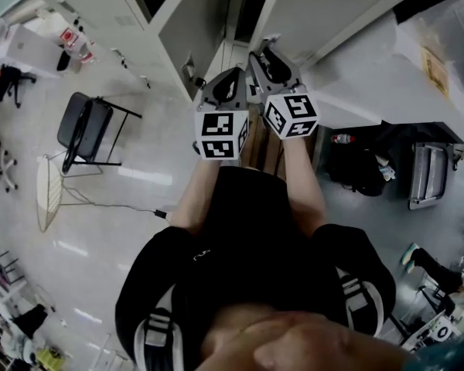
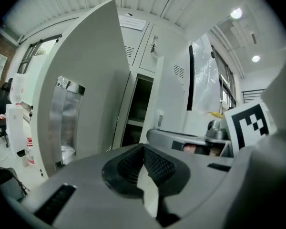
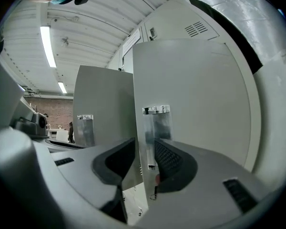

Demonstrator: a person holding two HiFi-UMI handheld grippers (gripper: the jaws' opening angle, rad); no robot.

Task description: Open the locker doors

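Note:
Two grey locker doors stand swung out toward me, the left door [image 1: 192, 29] and the right door [image 1: 313, 10]. My right gripper [image 1: 271, 60] has the free edge of the right door [image 3: 195, 99] between its jaws, just under the metal latch plate [image 3: 156, 120]. Both pads of the right gripper [image 3: 145, 151] lie against that edge. Beside it, my left gripper [image 1: 220, 87] is shut with nothing held. In the left gripper view its [image 2: 144, 151] fingertips meet, and the left door [image 2: 86, 85] stands apart to the left. A dark open compartment [image 2: 140, 109] shows behind.
A black folding chair [image 1: 89, 126] stands on the floor at left, with a cable trailing from it. Dark bags [image 1: 356, 168] and a bottle [image 1: 342, 139] lie at right under a plastic-wrapped cabinet [image 1: 425, 60]. More closed lockers [image 2: 167, 42] rise above the open one.

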